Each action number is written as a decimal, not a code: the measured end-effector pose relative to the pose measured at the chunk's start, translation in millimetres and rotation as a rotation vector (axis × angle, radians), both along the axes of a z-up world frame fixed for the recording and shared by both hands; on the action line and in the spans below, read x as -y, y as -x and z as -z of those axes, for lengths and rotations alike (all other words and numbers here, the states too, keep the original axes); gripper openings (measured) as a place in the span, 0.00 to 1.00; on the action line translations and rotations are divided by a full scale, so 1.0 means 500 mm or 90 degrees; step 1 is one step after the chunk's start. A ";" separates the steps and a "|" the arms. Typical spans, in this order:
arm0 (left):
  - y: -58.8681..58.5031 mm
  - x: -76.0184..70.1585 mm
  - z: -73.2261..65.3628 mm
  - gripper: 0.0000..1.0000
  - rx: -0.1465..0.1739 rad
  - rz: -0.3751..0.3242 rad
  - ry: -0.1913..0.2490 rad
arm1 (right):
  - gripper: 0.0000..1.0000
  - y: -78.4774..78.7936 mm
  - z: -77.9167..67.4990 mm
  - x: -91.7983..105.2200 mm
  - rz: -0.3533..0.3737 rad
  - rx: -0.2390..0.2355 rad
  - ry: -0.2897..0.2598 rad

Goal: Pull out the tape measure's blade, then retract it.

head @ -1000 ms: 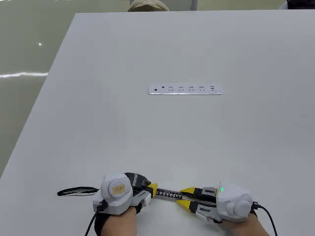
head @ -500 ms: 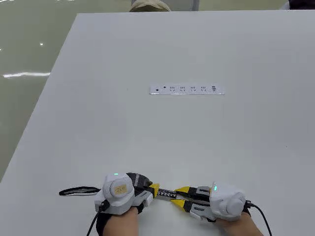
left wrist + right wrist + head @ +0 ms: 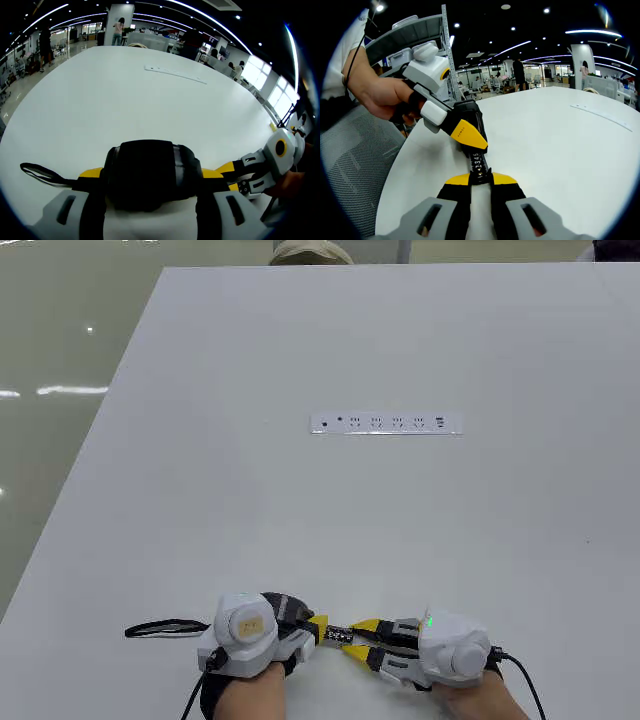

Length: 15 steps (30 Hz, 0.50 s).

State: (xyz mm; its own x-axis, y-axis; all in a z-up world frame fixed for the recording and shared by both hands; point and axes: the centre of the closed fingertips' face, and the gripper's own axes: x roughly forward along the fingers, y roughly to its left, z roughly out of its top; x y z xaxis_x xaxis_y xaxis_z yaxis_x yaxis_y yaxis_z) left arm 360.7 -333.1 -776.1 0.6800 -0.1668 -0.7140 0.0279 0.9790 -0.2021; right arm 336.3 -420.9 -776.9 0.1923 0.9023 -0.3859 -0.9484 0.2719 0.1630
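The black tape measure case (image 3: 283, 611) sits low on the white table (image 3: 400, 530), and my left gripper (image 3: 303, 626) is shut around it. In the left gripper view the case (image 3: 147, 172) bulges between the yellow fingertips (image 3: 91, 173). A short length of the marked blade (image 3: 336, 635) runs right from the case. My right gripper (image 3: 356, 639) is shut on the blade's end. In the right gripper view the blade (image 3: 476, 163) leads from my yellow jaws up to the case (image 3: 468, 116). The case's black wrist strap (image 3: 160, 627) lies on the table to the left.
A white power strip (image 3: 386, 424) lies flat near the table's middle, far beyond both grippers. The table's left edge (image 3: 95, 455) drops to a glossy floor. A cable trails from the right gripper (image 3: 518, 672) at the near edge.
The exposed blade has grown shorter. My right gripper has moved left toward the case, still pinching the blade's end. The left gripper and case have stayed put.
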 end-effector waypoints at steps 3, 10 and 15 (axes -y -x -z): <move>0.000 0.000 0.001 0.72 0.000 0.001 0.000 | 0.13 0.000 0.000 -0.003 0.000 0.001 0.000; -0.001 0.000 0.000 0.72 0.000 0.000 0.001 | 0.13 0.000 0.001 -0.010 -0.001 0.002 0.000; -0.001 0.000 0.001 0.72 -0.001 0.000 0.003 | 0.13 -0.001 0.001 -0.022 -0.007 0.004 0.002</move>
State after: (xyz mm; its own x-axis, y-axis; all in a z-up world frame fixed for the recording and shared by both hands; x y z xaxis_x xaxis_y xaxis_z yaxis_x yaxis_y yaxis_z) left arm 361.3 -333.2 -776.8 0.6794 -0.1700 -0.7138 0.0281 0.9781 -0.2062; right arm 336.5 -410.1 -777.4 0.1845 0.9033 -0.3872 -0.9525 0.2615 0.1562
